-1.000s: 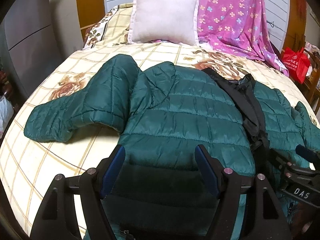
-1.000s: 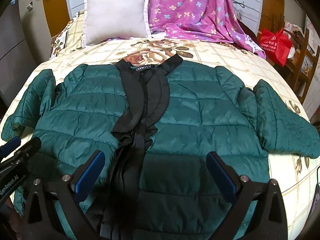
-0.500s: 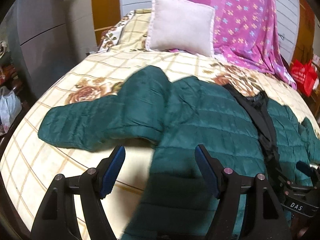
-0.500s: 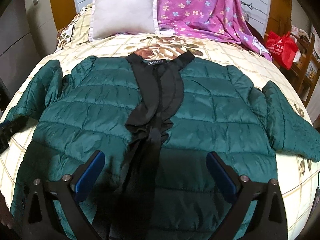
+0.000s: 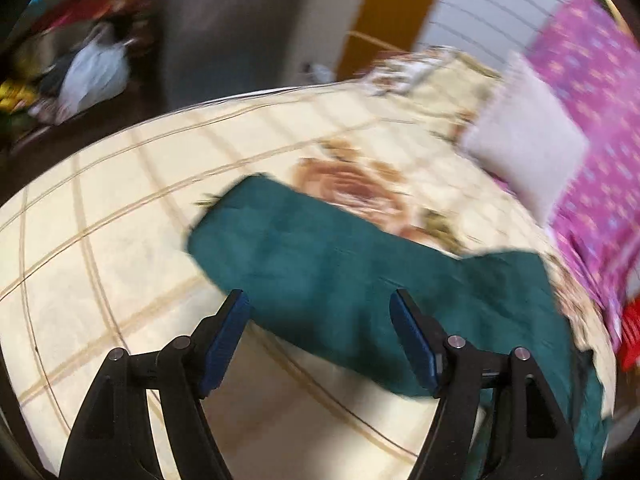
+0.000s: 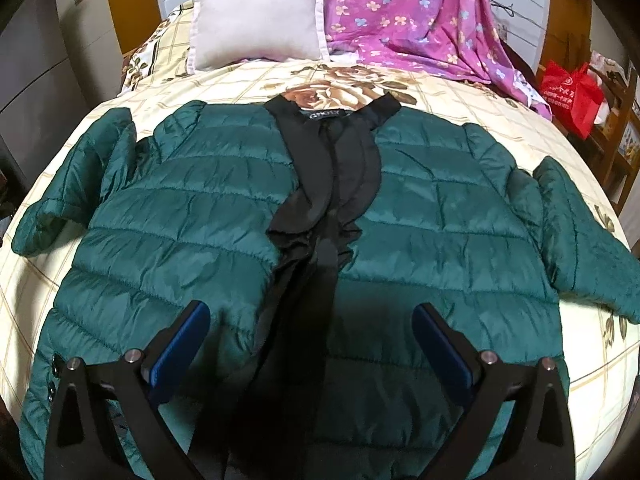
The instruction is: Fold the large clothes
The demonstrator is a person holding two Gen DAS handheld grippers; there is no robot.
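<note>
None of the folding shows as done yet: your dark green quilted puffer jacket (image 6: 420,216) lies spread flat and face up on the cream checked bedsheet with brown roses (image 6: 440,92), its black lining (image 6: 332,184) showing down the open front and both sleeves stretched out to the sides. Your left tool (image 5: 320,336) is released, jaws wide apart, hovering over the jacket's outstretched sleeve (image 5: 304,248) in a blurred view, gripping nothing. Your right tool (image 6: 310,344) is likewise released above the hem. By my reading, both sleeves need folding in, then the body needs doubling over. A pale square pillow (image 6: 256,12) sits well clear at the bedhead.
</note>
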